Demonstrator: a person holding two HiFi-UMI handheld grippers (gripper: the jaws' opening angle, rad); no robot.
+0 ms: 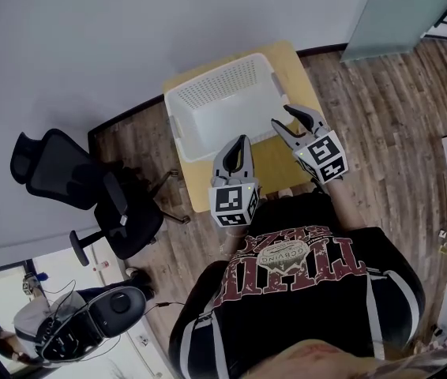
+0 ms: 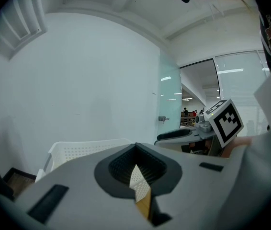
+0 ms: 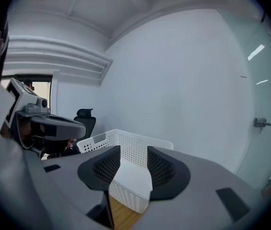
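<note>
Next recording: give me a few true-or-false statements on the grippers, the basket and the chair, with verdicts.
1. The right gripper has its jaws apart. True.
2. The left gripper is wide open. False: its jaws are together.
3. The white perforated basket stands on the wooden table. True.
4. In the head view, the black office chair stands to the right of the table. False: it stands to the left.

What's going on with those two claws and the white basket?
A person stands at a small wooden table, holding a gripper in each hand by the near rim of a white basket. The left gripper is shut and empty. The right gripper is open, its jaws framing the basket's corner without gripping.
</note>
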